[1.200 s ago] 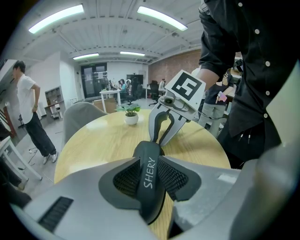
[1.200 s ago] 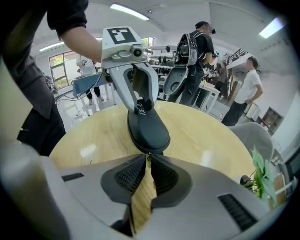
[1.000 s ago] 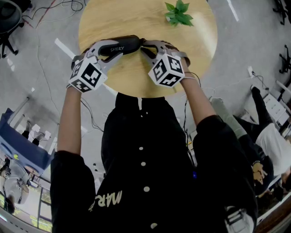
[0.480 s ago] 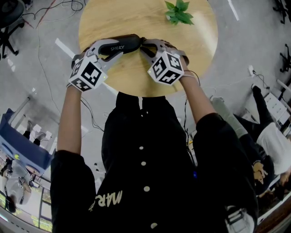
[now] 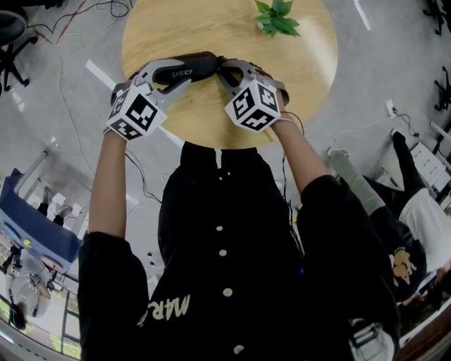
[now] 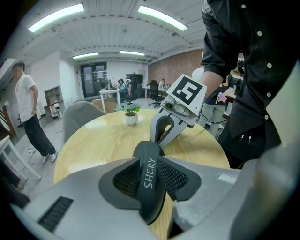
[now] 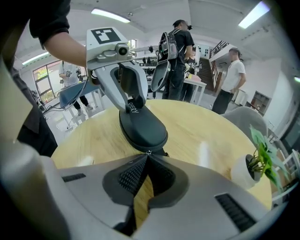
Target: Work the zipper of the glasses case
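A black glasses case [image 5: 195, 65] marked SHERY lies on the round wooden table [image 5: 211, 28]. My left gripper [image 5: 171, 73] is shut on its left end; in the left gripper view the case [image 6: 149, 176] sits clamped between the two pads. My right gripper [image 5: 223, 71] is at the case's right end. In the right gripper view its jaws are closing tip to tip, right at the small metal zipper pull [image 7: 149, 152] on the near end of the case [image 7: 142, 127]. The left gripper [image 7: 125, 96] shows beyond, gripping the far end.
A small potted plant [image 5: 277, 20] stands at the table's far right, also close by as the plant [image 7: 263, 157] in the right gripper view. Several people stand and sit among desks and chairs beyond the table. Cables lie on the floor at the upper left.
My right gripper has shifted slightly left toward the case's end. The left gripper and the case have stayed put.
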Motion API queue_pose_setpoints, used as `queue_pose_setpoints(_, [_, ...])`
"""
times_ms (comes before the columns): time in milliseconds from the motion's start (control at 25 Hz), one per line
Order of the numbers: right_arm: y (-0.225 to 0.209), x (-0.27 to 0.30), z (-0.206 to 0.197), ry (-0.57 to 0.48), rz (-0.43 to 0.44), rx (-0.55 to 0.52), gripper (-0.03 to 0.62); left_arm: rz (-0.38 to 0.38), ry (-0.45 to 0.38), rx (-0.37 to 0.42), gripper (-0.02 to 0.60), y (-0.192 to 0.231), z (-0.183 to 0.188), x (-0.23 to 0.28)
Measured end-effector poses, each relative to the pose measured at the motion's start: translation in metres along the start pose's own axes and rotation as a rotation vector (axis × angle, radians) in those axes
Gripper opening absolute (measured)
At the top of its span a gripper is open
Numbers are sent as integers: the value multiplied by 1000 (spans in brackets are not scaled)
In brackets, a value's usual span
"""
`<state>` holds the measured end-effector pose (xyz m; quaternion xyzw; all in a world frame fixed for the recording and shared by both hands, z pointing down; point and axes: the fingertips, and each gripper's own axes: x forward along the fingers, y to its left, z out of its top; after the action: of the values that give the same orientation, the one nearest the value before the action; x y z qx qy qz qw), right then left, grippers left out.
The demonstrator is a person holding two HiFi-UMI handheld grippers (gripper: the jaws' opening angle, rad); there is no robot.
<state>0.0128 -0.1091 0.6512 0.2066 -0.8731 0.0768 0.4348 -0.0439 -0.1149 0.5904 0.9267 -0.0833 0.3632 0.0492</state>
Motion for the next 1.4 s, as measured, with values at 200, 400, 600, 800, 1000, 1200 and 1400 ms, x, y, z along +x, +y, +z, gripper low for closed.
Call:
queue_pose_setpoints(200, [2,-5,-2,39,19,2,5,0,2,-8,118,1,0,1])
queue_pose_setpoints(400, [4,-8,-2,90,38,32,3,-2,8,-7,118,0,1,0])
queue_pose_setpoints(600, [10,-9,-1,107,63,65,3,-9,19,-5,118,0,1,0])
queue_pose_setpoints(800, [16,-8,0,126,81,89,5,-16,23,-4,118,0,1,0])
queue_pose_setpoints(1000, [27,-7,4,134,86,90,5,-21,26,-5,118,-1,2,0])
queue_pose_setpoints(1200, [34,-5,8,142,83,129,5,-28,32,-6,118,-1,1,-1])
queue_pose_setpoints(1400, [42,-1,15,128,70,181,5,-47,48,-13,118,-1,1,-1])
